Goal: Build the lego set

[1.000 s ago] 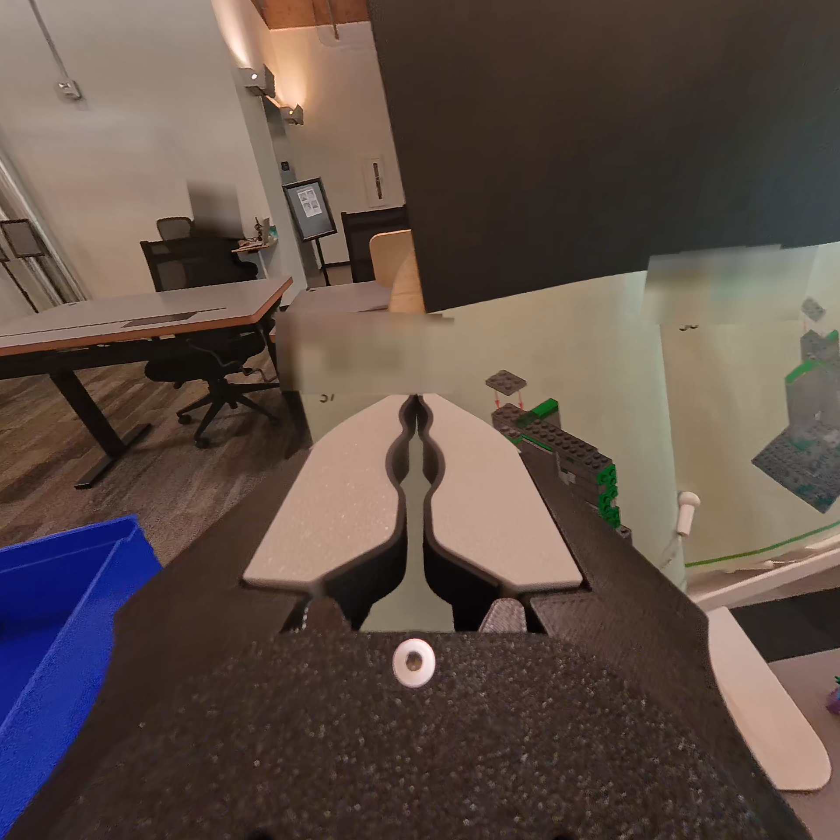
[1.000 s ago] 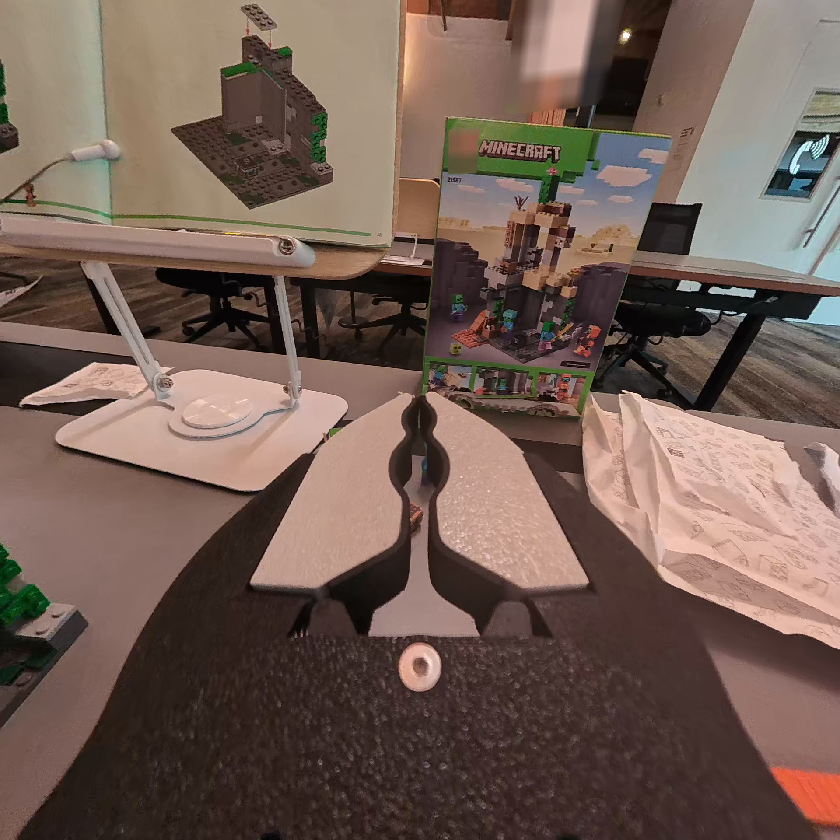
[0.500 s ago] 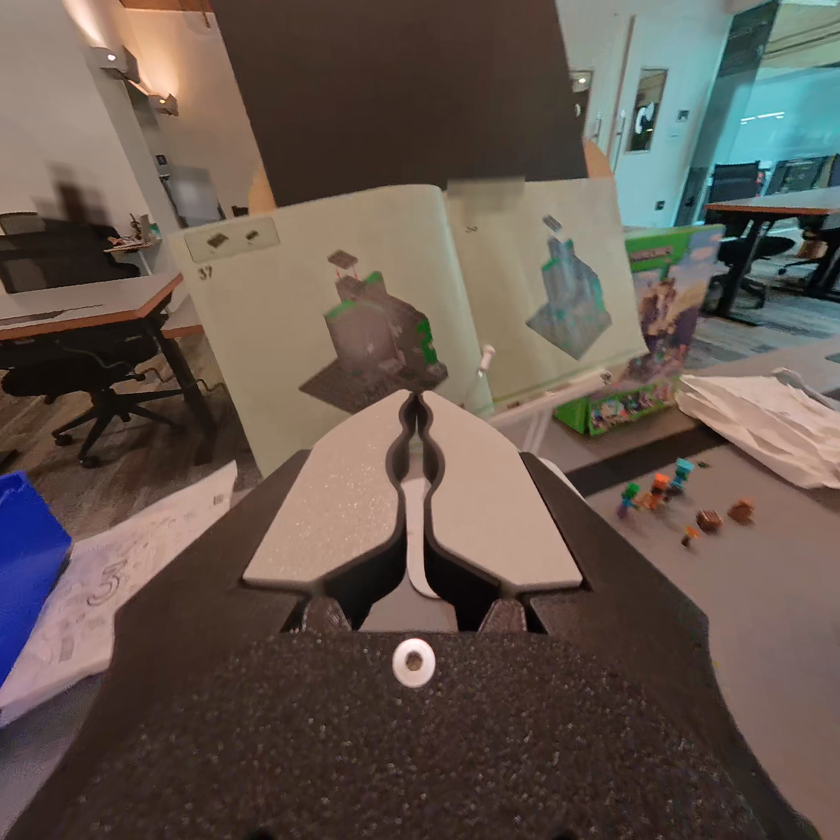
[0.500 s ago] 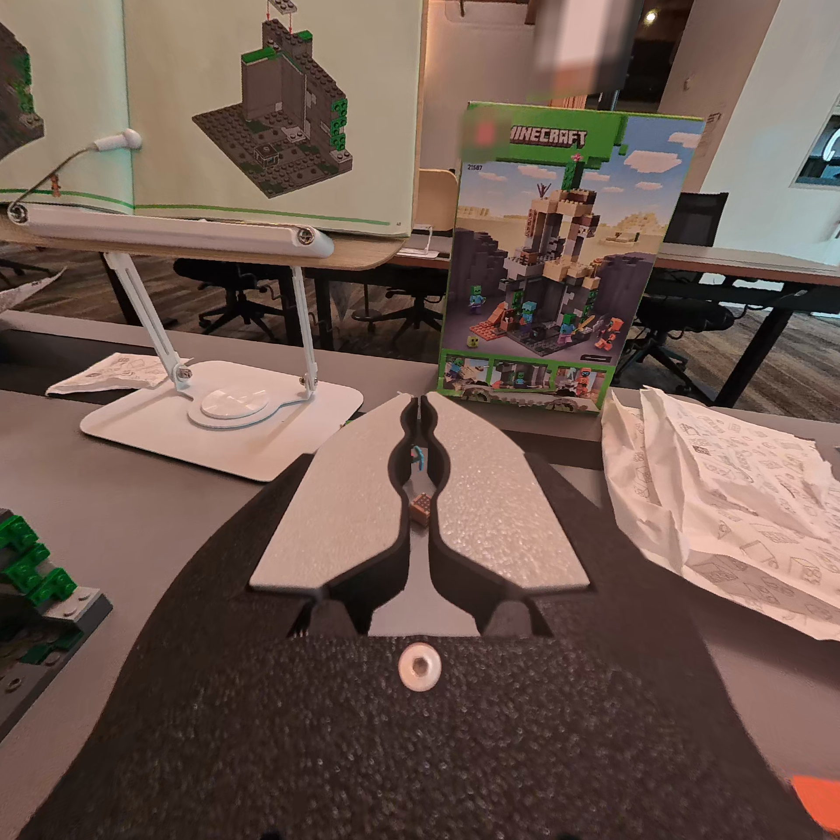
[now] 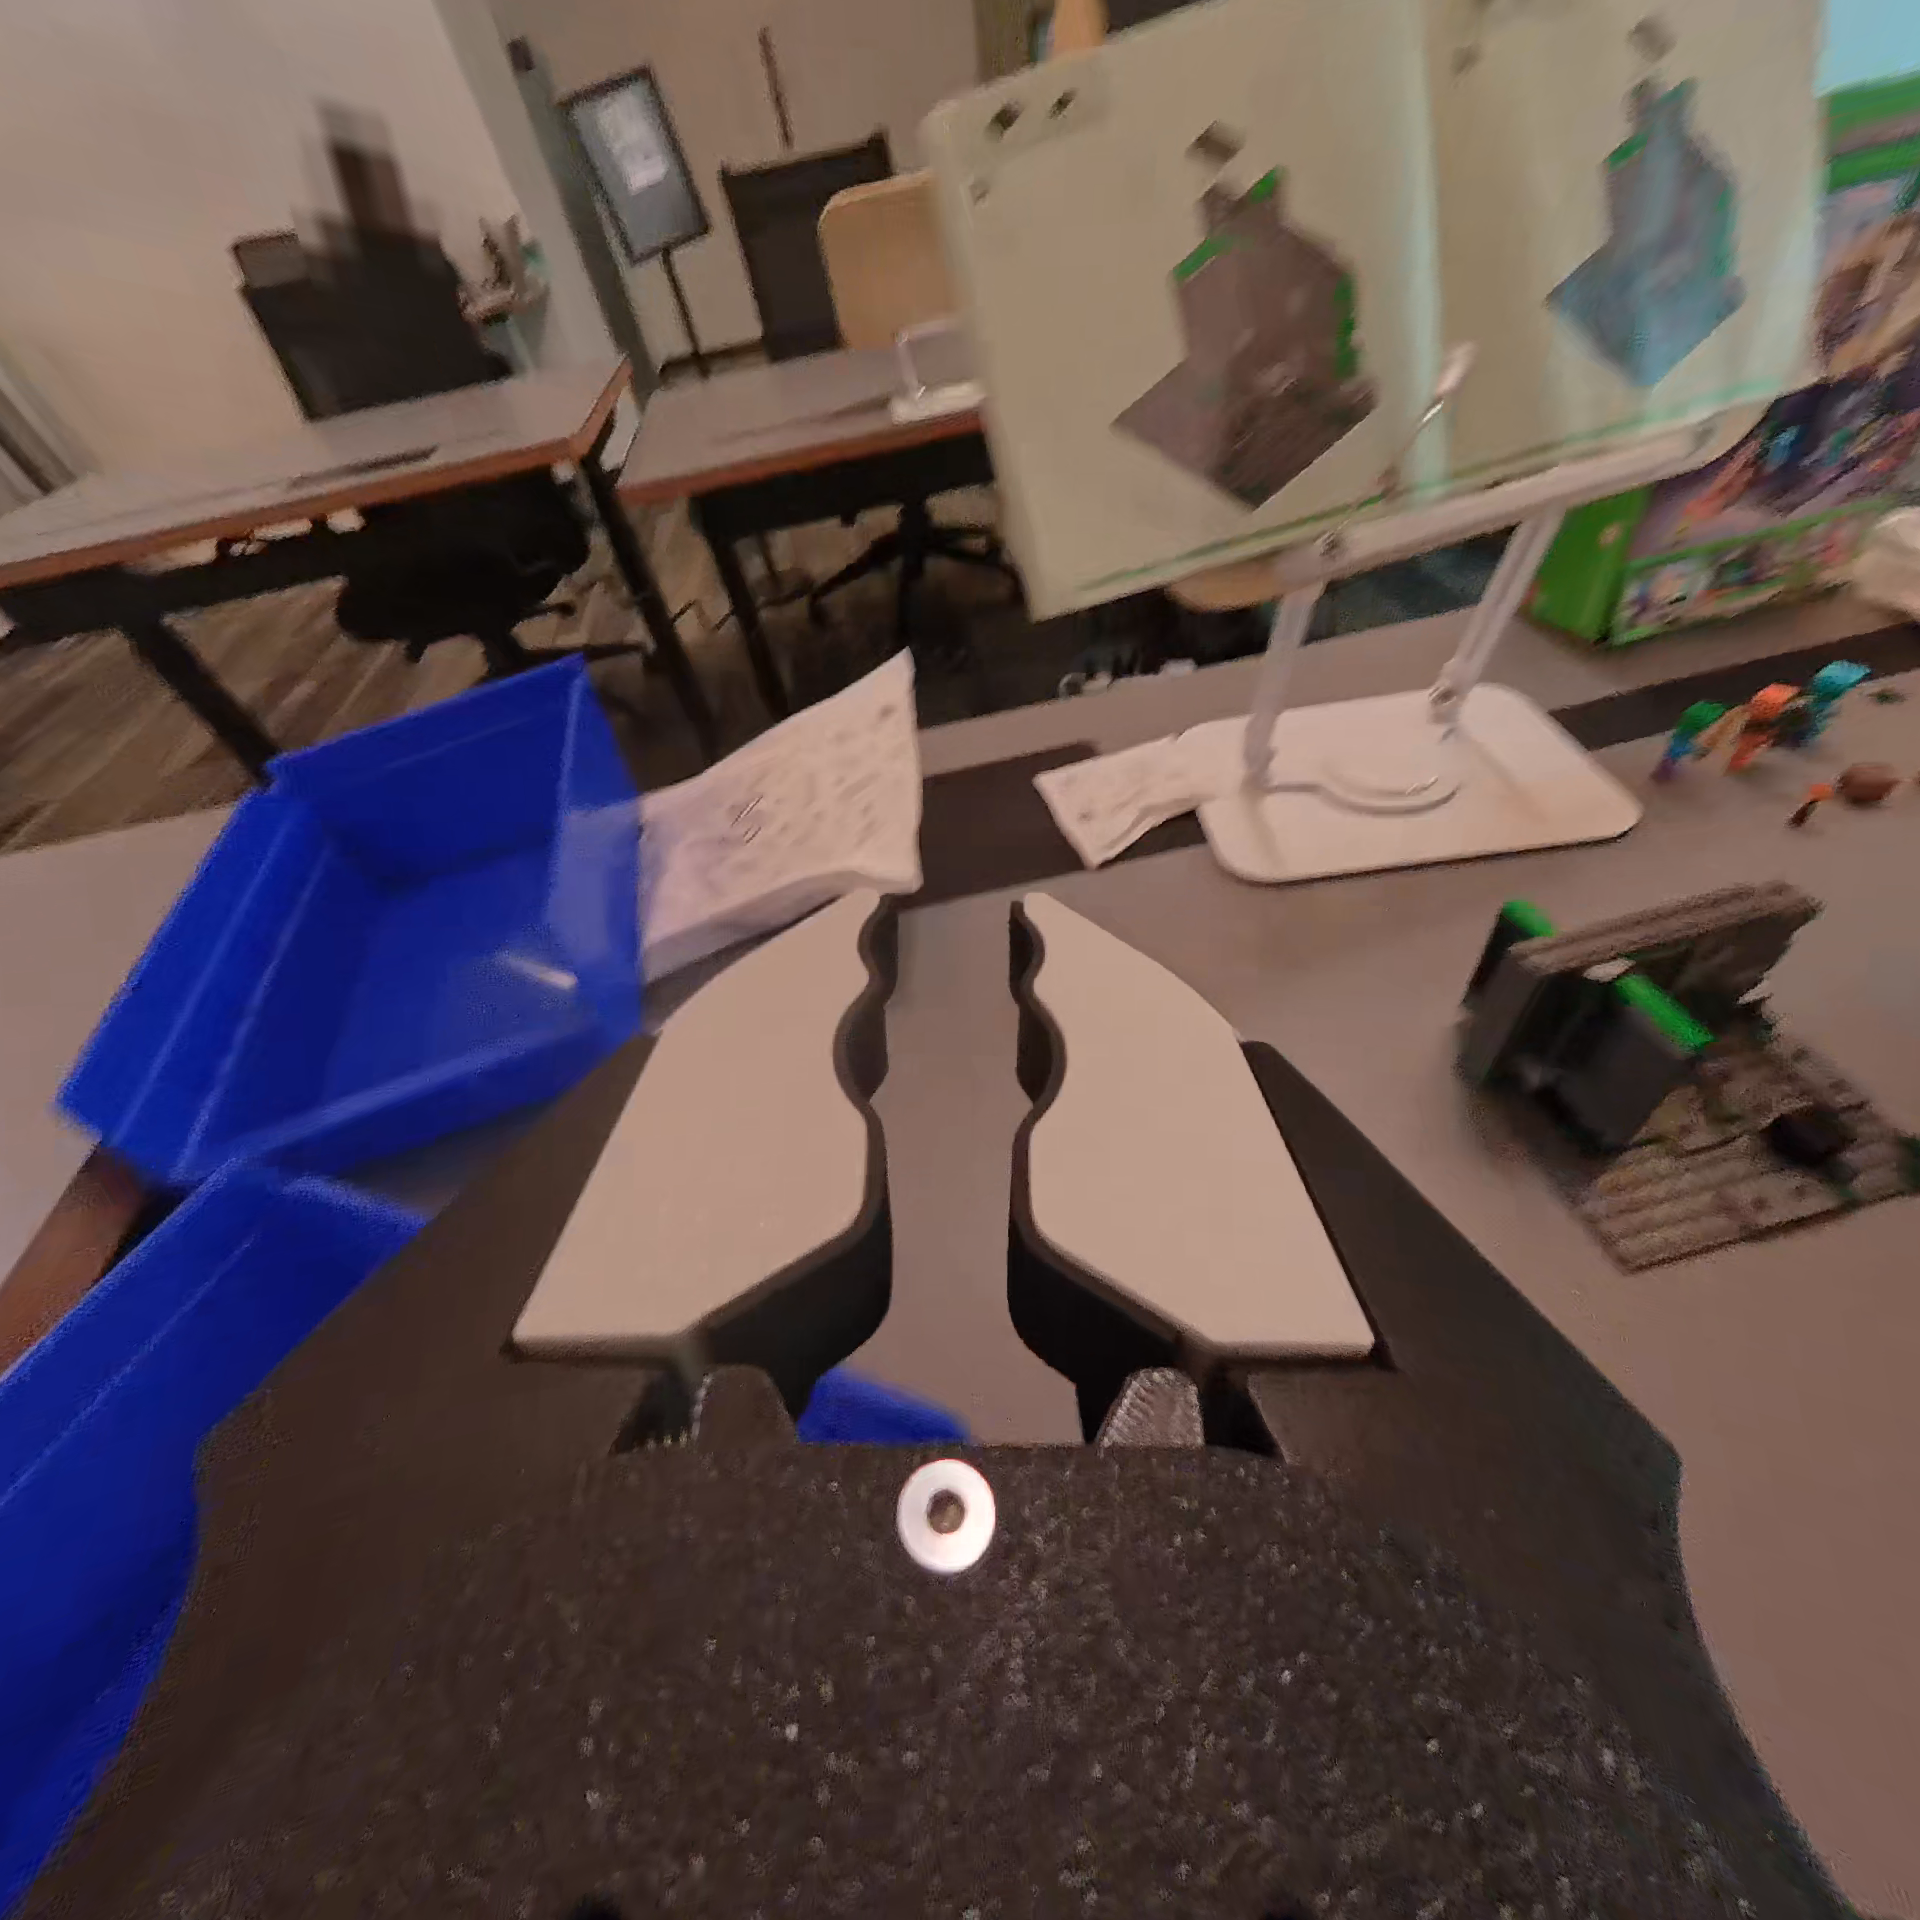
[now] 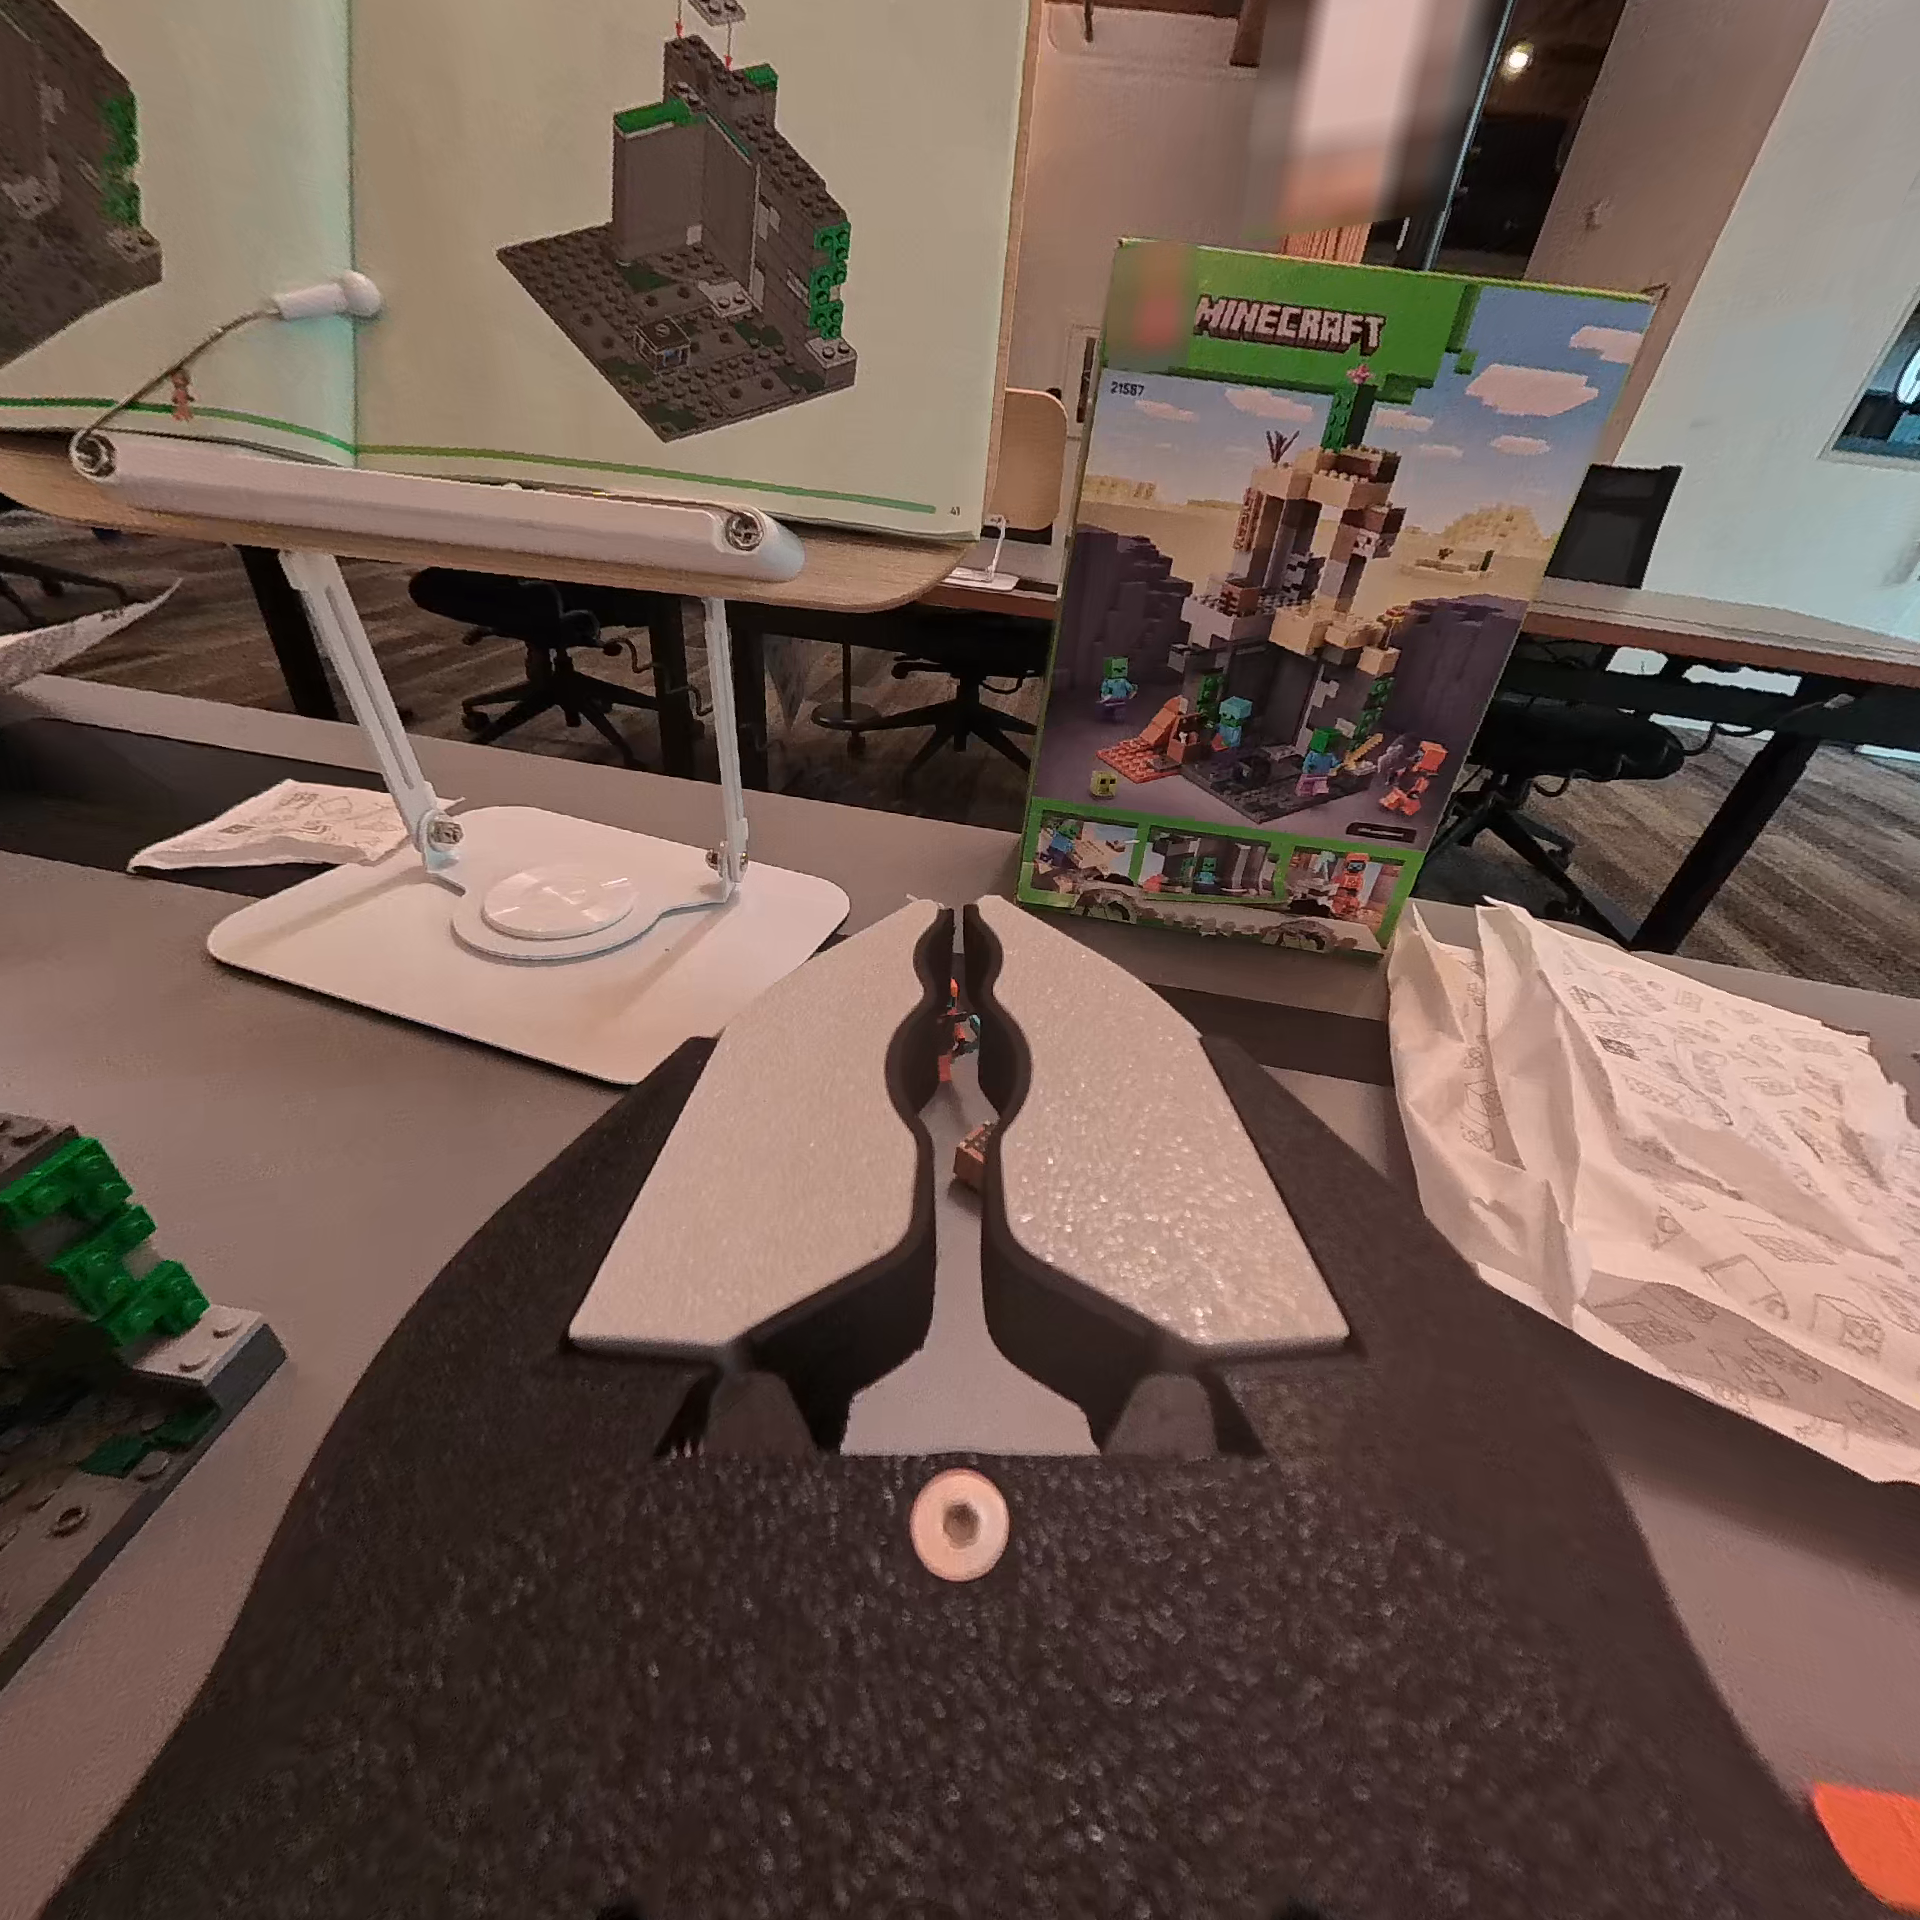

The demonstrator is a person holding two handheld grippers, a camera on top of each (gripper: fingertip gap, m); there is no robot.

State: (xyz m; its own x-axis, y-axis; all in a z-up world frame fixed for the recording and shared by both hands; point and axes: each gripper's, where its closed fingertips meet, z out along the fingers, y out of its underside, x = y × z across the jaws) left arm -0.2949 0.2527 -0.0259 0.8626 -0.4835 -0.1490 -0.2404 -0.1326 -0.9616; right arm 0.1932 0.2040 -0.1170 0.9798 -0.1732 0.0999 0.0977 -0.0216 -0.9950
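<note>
The partly built grey and green lego model (image 5: 1652,1070) stands on the grey table, right of my left gripper (image 5: 951,914). That gripper is open and empty above the table. The model's edge also shows at the left of the right wrist view (image 6: 94,1299). My right gripper (image 6: 956,916) is shut with nothing between its tips, low over the table. Through its gap I see an orange minifigure (image 6: 951,1029) and a small brown piece (image 6: 977,1155) on the table behind. The open instruction booklet (image 6: 675,260) rests on a white stand (image 6: 540,925).
Two blue bins (image 5: 353,935) sit at the table's left edge. A white paper bag (image 5: 790,821) lies behind them. The set's box (image 6: 1299,623) stands at the back. Crumpled paper bags (image 6: 1662,1195) lie at the right. Several minifigures (image 5: 1766,727) lie beside the stand base (image 5: 1403,790). Some 50 cm of space lies between my two pairs of fingers.
My left gripper has swung down and left from facing the booklet to over the table, and its jaws have opened. My right gripper has moved slightly forward and stays shut.
</note>
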